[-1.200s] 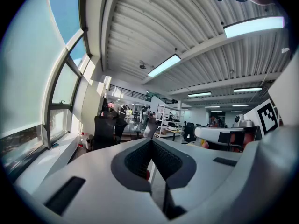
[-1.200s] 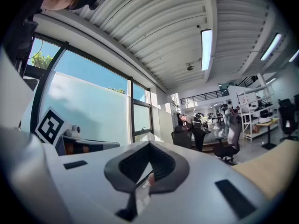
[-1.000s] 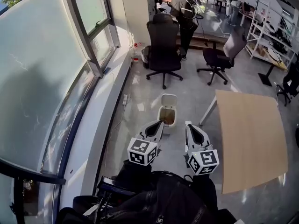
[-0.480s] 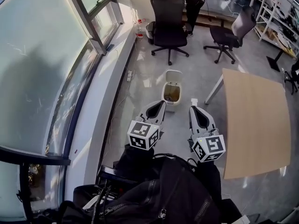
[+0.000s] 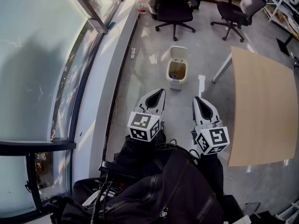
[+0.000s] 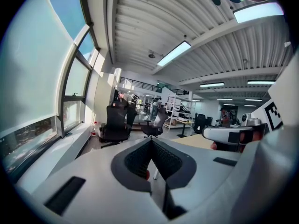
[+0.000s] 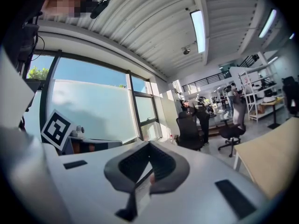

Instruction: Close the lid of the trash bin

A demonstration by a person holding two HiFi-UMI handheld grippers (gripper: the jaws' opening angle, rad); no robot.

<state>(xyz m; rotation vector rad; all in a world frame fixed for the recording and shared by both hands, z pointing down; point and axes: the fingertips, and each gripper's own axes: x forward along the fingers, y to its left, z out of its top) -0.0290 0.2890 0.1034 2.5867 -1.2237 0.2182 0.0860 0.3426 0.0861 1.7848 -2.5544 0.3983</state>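
The small white trash bin (image 5: 177, 74) stands on the grey floor, and its lid (image 5: 179, 53) is tipped up and back, so the brownish inside shows. Both grippers are held side by side, short of the bin and above the floor, and point toward it. My left gripper (image 5: 160, 93) is shut and empty, below and left of the bin. My right gripper (image 5: 196, 99) is shut too, below and right of it. The bin is out of sight in both gripper views, where the left gripper (image 6: 151, 146) and the right gripper (image 7: 149, 146) have closed jaws with nothing between them.
A light wooden table (image 5: 264, 106) fills the right side, with its white leg (image 5: 222, 69) near the bin. Beyond the bin stand a black office chair (image 5: 174, 6) and a grey one (image 5: 238, 10). A window wall and sill (image 5: 107, 73) run along the left, with a power strip (image 5: 132, 52) below.
The head view has tilted down, so the bin now sits higher in the picture with a wider gap to the gripper tips. Both grippers have stayed shut, side by side.
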